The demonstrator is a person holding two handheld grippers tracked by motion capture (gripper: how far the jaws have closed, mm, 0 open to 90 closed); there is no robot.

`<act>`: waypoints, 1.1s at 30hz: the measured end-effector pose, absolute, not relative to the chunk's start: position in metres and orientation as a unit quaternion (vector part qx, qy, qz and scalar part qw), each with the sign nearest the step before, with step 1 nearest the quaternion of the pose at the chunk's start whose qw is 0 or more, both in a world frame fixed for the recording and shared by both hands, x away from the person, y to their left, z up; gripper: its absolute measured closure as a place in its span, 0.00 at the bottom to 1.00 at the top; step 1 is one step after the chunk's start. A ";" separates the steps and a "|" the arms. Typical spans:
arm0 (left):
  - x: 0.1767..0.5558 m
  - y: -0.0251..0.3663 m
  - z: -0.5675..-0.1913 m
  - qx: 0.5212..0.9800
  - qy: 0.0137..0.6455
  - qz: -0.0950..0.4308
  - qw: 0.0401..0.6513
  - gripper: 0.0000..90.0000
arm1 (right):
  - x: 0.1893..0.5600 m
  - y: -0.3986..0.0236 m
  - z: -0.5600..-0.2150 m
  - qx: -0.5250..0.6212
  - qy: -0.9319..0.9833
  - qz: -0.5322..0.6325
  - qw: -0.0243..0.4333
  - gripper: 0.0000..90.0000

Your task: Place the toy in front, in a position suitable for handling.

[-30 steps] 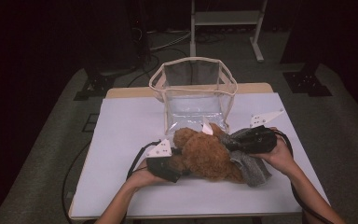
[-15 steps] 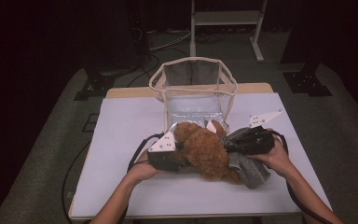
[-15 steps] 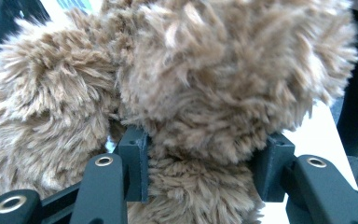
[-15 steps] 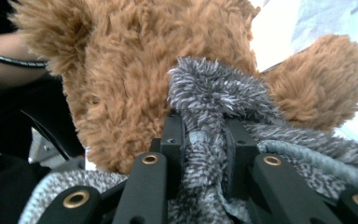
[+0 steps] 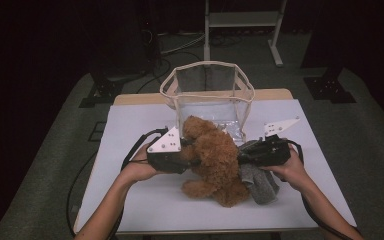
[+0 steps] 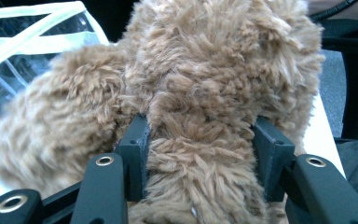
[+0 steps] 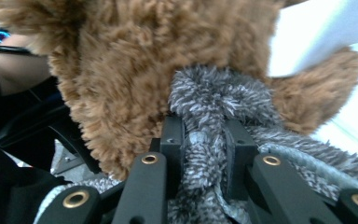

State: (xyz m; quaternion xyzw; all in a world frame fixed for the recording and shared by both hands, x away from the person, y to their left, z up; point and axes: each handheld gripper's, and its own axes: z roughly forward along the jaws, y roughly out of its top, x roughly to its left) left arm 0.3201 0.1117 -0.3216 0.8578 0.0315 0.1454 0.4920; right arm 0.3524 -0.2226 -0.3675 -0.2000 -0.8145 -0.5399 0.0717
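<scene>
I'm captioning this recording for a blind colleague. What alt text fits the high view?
A person at a white table holds a brown plush dog from both sides: the left hand-held gripper clamps its fur, the right hand-held gripper pinches a grey fuzzy cloth beside it. Behind stands an open clear bag with cream trim.

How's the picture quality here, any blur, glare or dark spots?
High view: the white table is evenly lit, the surroundings nearly black. Left gripper view: the brown plush toy is sharp, the clear bag soft. Right gripper view: toy fur blurred up close, the table washed out.
</scene>
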 end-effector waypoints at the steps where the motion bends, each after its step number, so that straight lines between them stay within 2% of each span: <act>1: 0.320 0.110 -0.322 0.856 0.029 0.145 0.495 0.54 | 0.353 -0.228 -0.365 -0.205 -0.815 -0.538 0.068 0.81; 6: 0.318 0.098 -0.317 0.858 0.011 0.148 0.491 0.54 | 0.354 -0.241 -0.336 -0.200 -0.821 -0.534 0.036 0.81; 8: 0.315 0.085 -0.310 0.863 -0.010 0.155 0.480 0.54 | 0.356 -0.243 -0.312 -0.184 -0.818 -0.544 0.028 0.81; 12: 0.314 0.072 -0.304 0.871 -0.027 0.163 0.463 0.53 | 0.354 -0.229 -0.273 -0.139 -0.832 -0.537 0.010 0.81; 16: 0.317 0.064 -0.302 0.872 -0.031 0.165 0.461 0.52 | 0.349 -0.208 -0.247 -0.098 -0.850 -0.517 0.015 0.81; 22: 0.325 0.059 -0.305 0.875 -0.018 0.166 0.455 0.49 | 0.349 -0.190 -0.249 -0.087 -0.883 -0.461 0.023 0.81; 26: 0.329 0.059 -0.305 0.871 -0.007 0.161 0.463 0.46 | 0.357 -0.200 -0.263 -0.118 -0.886 -0.449 0.014 0.82; 33: 0.325 0.064 -0.300 0.860 0.010 0.165 0.484 0.39 | 0.364 -0.219 -0.278 -0.143 -0.871 -0.468 0.036 0.82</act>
